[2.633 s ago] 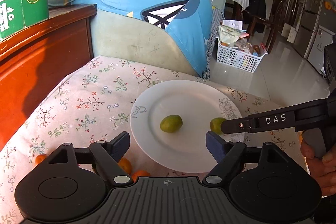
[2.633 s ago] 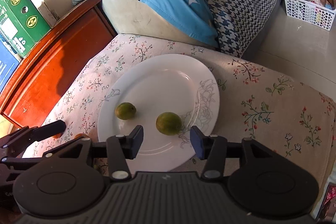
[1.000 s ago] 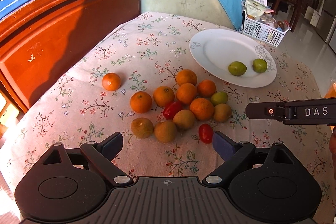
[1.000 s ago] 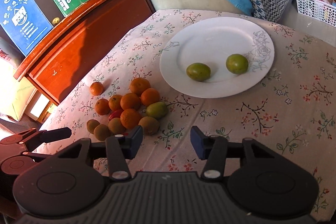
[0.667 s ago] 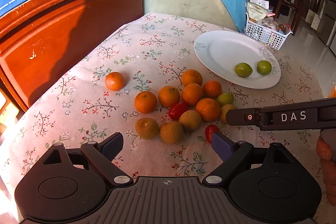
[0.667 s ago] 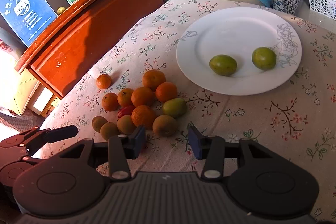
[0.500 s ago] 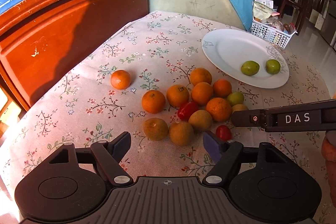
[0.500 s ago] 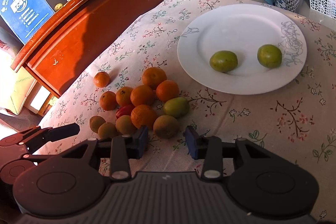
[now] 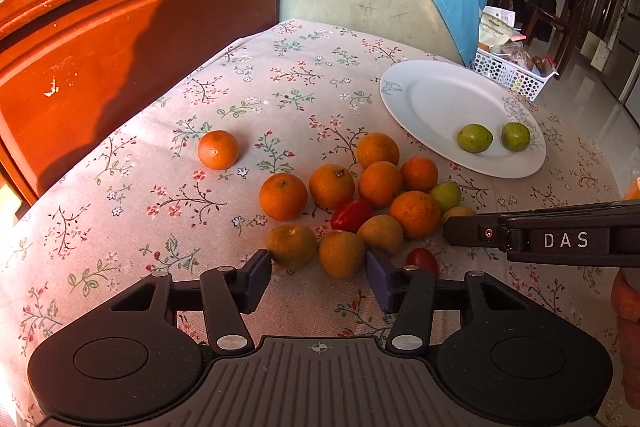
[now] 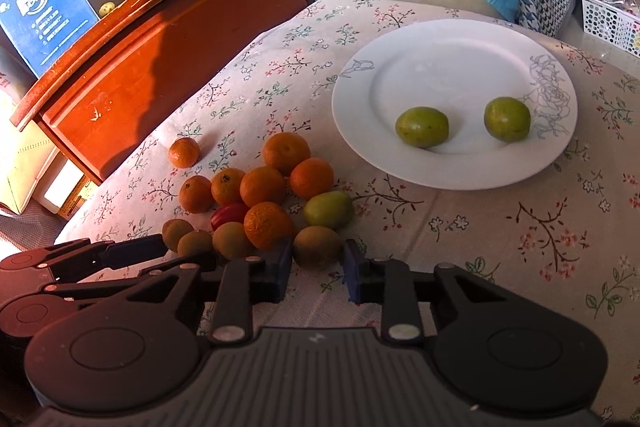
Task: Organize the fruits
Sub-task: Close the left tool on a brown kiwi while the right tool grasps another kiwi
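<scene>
We count two green fruits [image 10: 422, 127] [image 10: 507, 118] already on the white plate [image 10: 452, 39], so sorting has barely begun. Left on the floral-cloth table [image 10: 520, 227]: a pile of oranges [image 10: 286, 147], one green fruit [image 10: 328, 209], several brown kiwi-like fruits, two red tomatoes [image 9: 351, 215], plus one stray orange [image 9: 218, 149] off to the side. Right gripper [image 10: 316, 267] is closing, fingers [image 10: 280, 269] either side of a brown fruit [image 10: 317, 247] at the pile's near edge; pads look not quite pressing yet, nothing lifted. Left gripper [image 9: 318, 281] is also closing, a brown fruit [image 9: 341, 253] in the gap between its fingers, not touching. We judge most of the job remains: nearly the whole pile is unsorted
</scene>
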